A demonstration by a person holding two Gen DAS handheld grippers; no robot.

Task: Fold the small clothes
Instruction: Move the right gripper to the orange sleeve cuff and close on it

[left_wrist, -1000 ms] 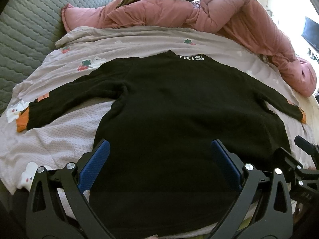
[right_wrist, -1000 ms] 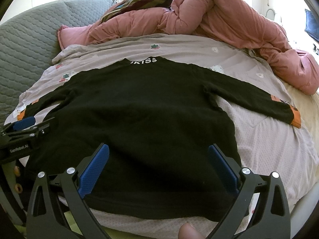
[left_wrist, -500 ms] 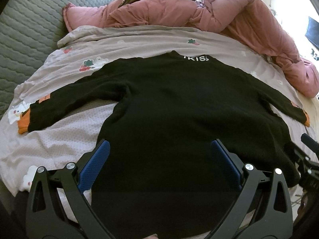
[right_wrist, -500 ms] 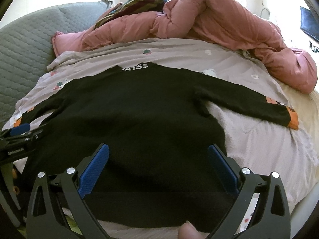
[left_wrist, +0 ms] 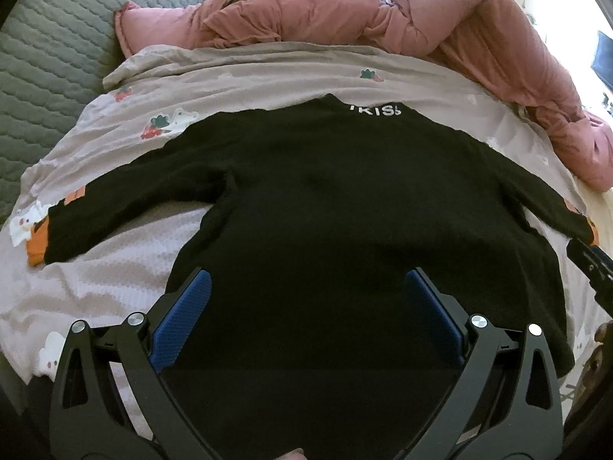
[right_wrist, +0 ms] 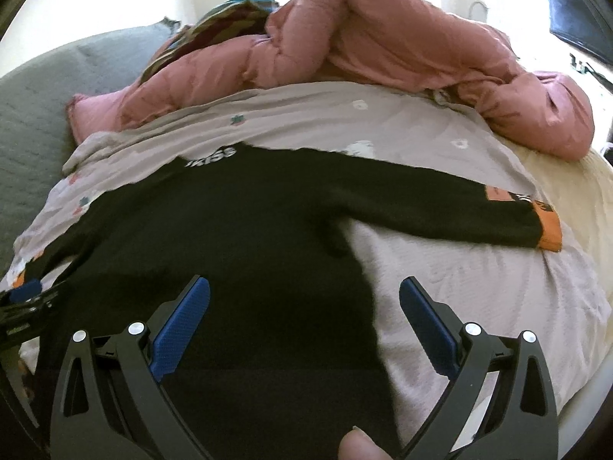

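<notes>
Sweater [left_wrist: 345, 230] flat on patterned bedsheet [left_wrist: 249, 88]

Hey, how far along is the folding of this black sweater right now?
Done: black sweater lies spread flat on the bedsheet, sleeves out. In hand: nothing; left gripper and right gripper hover open above its hem. Left: every fold.

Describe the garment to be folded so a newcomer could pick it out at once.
On the bed's grey patterned sheet, before the heaped pink quilted duvet, lies a black long-sleeved knit sweater, spread flat with sleeves outstretched. Only it has orange cuffs and white lettering at the collar.
</notes>
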